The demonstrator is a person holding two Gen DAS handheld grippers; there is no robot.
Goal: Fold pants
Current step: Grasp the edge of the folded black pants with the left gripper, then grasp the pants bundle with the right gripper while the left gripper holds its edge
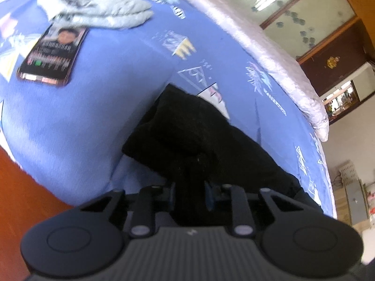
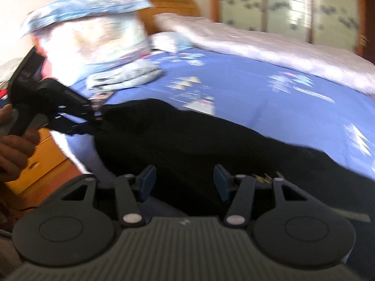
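The black pants point(image 2: 211, 140) lie stretched across the blue bed sheet point(image 2: 269, 98). In the left wrist view the pants point(image 1: 187, 135) run up from between the fingers, bunched at the far end. My left gripper point(image 1: 189, 193) is shut on the black fabric. It also shows in the right wrist view point(image 2: 96, 123), held by a hand and pinching the left end of the pants. My right gripper point(image 2: 185, 182) is open, its blue pads point(image 2: 147, 182) on either side of the pants' near edge, holding nothing.
A phone point(image 1: 51, 51) lies on the sheet near a folded pale green garment point(image 1: 98, 7). A silvery quilt point(image 1: 257, 44) runs along the far side of the bed. A wooden nightstand point(image 2: 39, 164) stands beside the bed. Pillows point(image 2: 93, 23) are at the head.
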